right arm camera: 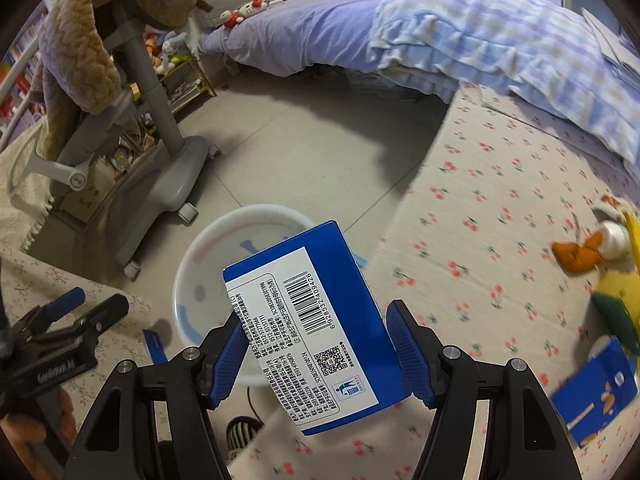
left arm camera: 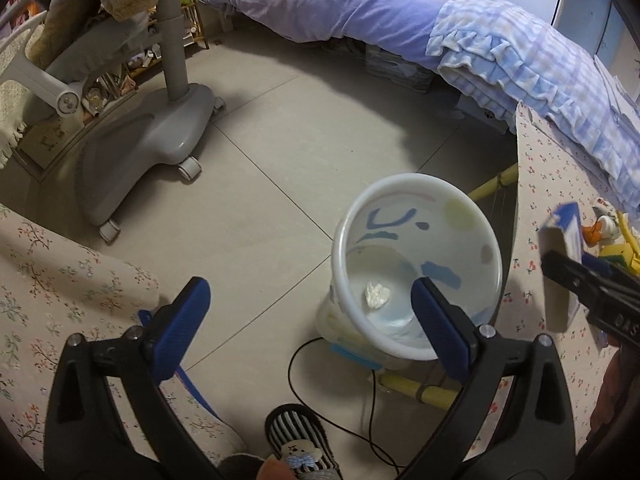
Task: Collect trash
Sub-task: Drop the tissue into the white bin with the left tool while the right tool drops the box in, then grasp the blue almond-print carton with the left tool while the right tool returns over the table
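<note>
A white plastic bin (left arm camera: 460, 232) stands on the tiled floor with a crumpled white paper (left arm camera: 377, 295) lying at its bottom. My left gripper (left arm camera: 310, 292) hangs open and empty above the floor, its right finger over the bin's near rim. In the right wrist view my right gripper (right arm camera: 316, 316) is shut on a blue carton (right arm camera: 288, 264) with a white barcode label, held tilted over the bin (right arm camera: 256, 210). The left gripper (right arm camera: 94, 302) shows at the left edge there. The carton (left arm camera: 560, 264) appears end-on at the right of the left wrist view.
A grey chair base on castors (left arm camera: 160, 136) stands on the floor to the left. A bed (left arm camera: 340, 4) with a blue checked quilt (left arm camera: 540, 72) lies behind. A cherry-print tablecloth (right arm camera: 500, 200) carries a duck toy (right arm camera: 600, 244) and another blue carton (right arm camera: 600, 388). A black cable (left arm camera: 296, 380) and a striped slipper (left arm camera: 296, 440) lie near.
</note>
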{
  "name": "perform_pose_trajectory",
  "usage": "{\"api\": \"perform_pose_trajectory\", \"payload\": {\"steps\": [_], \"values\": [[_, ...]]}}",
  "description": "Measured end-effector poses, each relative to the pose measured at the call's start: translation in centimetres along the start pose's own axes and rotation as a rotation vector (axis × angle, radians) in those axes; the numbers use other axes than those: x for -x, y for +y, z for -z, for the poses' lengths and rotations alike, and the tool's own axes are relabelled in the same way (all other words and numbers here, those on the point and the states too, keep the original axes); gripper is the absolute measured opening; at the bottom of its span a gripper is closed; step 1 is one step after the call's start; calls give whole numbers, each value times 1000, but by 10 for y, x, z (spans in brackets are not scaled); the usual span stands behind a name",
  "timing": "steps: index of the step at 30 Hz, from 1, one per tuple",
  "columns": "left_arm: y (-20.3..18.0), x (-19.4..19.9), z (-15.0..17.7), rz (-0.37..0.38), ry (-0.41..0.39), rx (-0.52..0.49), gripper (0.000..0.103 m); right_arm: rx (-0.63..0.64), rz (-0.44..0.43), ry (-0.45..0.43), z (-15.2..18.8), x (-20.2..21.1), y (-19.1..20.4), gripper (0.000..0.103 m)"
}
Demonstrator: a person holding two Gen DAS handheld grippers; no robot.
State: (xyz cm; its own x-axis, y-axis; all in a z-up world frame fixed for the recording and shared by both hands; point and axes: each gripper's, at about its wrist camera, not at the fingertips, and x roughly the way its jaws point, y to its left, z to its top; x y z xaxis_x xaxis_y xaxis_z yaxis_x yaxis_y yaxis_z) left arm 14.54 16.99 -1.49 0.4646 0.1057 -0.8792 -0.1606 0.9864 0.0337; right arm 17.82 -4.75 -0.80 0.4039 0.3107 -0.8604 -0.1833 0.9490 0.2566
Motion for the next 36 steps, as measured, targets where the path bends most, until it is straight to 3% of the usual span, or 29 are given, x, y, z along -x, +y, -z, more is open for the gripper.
{"api": "perform_pose_trajectory", "payload": {"steps": [10, 11, 13, 16, 27, 36], "values": [[12, -1, -1, -21, 6, 41, 100, 63, -7, -25, -25, -19, 42, 70], [14, -1, -1, -22, 6, 47, 100, 69, -6, -34, -26, -18, 44, 72], [15, -1, -1, -22, 5, 54, 100, 71, -7, -40, -29, -17, 44, 85], [13, 0, -1, -19, 6, 55, 100, 64, -1, -54, -29, -11, 40, 85], [2, 2, 2, 25, 11, 45, 100, 79, 71, -85, -10, 27, 9, 85], [-21, 9, 8, 76, 2, 34, 100, -5, 99, -97, 18, 72, -56, 85]]}}
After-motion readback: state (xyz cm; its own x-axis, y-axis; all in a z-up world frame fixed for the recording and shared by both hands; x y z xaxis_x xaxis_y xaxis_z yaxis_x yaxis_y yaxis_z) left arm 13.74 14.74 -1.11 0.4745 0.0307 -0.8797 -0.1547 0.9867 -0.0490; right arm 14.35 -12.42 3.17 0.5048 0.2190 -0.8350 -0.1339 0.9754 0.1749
